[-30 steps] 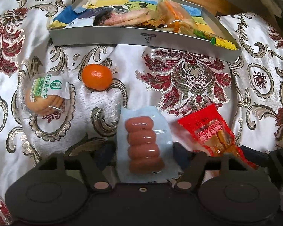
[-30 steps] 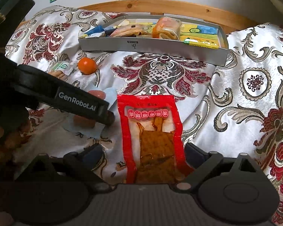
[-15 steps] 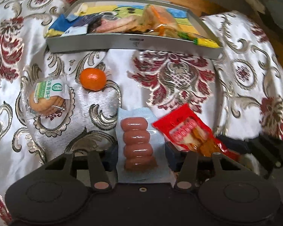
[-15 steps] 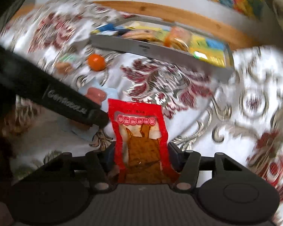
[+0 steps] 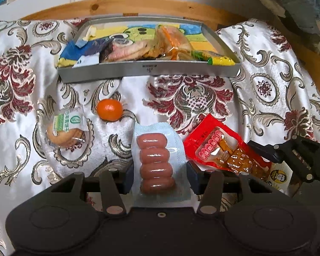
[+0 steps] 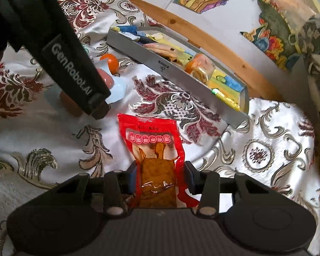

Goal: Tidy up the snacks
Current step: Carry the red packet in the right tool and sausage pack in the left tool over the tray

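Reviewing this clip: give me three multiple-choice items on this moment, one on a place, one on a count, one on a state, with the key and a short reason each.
1. Where does the mandarin lie?
A. in the tray
B. on the cloth, between the tray and the sausage pack
C. in the right gripper

2. How many sausages show in the sausage pack?
A. two
B. four
C. six

3. What sits between the fingers of the right gripper?
A. the red pouch
B. the biscuit
C. nothing

Key:
1 B: it rests on the cloth, nearer than the tray.
2 B: four links lie stacked between the left gripper's fingers.
3 A: the fingers close in on the red pouch; the biscuit lies apart.
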Available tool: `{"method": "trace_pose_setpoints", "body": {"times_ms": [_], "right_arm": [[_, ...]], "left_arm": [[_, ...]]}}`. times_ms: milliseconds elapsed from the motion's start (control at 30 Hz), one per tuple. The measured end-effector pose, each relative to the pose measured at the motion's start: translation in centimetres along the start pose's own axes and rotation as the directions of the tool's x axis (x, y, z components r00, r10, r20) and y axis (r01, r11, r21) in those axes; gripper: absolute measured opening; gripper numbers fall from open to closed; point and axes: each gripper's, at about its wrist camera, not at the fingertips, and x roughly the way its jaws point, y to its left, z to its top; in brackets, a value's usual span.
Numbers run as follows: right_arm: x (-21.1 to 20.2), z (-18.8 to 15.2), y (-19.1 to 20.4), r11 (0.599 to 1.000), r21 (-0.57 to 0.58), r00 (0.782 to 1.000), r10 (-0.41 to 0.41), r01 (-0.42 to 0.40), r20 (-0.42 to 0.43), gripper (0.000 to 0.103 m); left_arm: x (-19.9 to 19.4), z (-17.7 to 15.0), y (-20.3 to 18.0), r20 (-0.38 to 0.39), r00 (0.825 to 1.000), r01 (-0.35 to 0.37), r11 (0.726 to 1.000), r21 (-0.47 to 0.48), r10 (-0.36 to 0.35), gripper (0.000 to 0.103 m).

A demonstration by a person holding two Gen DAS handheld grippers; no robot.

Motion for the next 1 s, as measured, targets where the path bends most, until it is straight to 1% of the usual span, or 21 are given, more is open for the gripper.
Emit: {"method": "trace_pose_setpoints", "body": {"times_ms": [100, 233, 367, 567, 633, 733, 867, 1000], "right_arm": [[-0.5, -0.1, 0.1, 0.998, -0.038, 0.999, -0.041, 0.042, 0.031, 0.047], [-0.7, 0.0, -0.4, 0.995, -0.047, 0.994, -0.084, 0.087, 0.07, 0.048], [-1.2, 0.9, -1.4, 0.992, -0.021, 0.986, -0.118, 0.121, 0.122, 0.048], [-1.5, 3.4, -4.0, 0.985, 0.004, 0.967, -0.169, 0.171, 0.191, 0.048], [-1.0, 4.6, -5.3, 0.981, 0.022, 0.958, -0.192, 0.192, 0.212, 0.048], [0.5, 6.2, -7.5, 0.975, 0.086, 0.949, -0.218, 0.204, 0.227, 0.048], [3.5, 8.1, -10.4, 0.963, 0.196, 0.95, -0.228, 0.186, 0.214, 0.048], [6.7, 9.4, -12.3, 0.952, 0.247, 0.951, -0.234, 0.182, 0.201, 0.048]], "left_arm": [[-0.4, 0.4, 0.0, 0.017, 1.0, -0.003, 1.0, 0.0, 0.003, 0.052], [-1.0, 1.9, 0.2, 0.054, 0.999, -0.004, 1.0, -0.008, 0.004, 0.052], [-1.5, 4.2, 0.6, 0.105, 0.995, 0.001, 1.0, -0.011, 0.001, 0.053], [-1.1, 8.4, 1.3, 0.17, 0.985, 0.002, 1.0, -0.023, 0.002, 0.053], [-0.5, 10.0, 1.4, 0.186, 0.983, 0.001, 1.0, -0.021, 0.003, 0.053], [0.7, 12.4, 1.8, 0.212, 0.977, -0.008, 1.0, -0.018, 0.011, 0.053], [2.7, 15.4, 2.1, 0.228, 0.973, -0.015, 1.0, -0.015, 0.018, 0.053], [4.8, 17.8, 2.7, 0.224, 0.975, 0.012, 1.0, -0.029, -0.005, 0.053]]}}
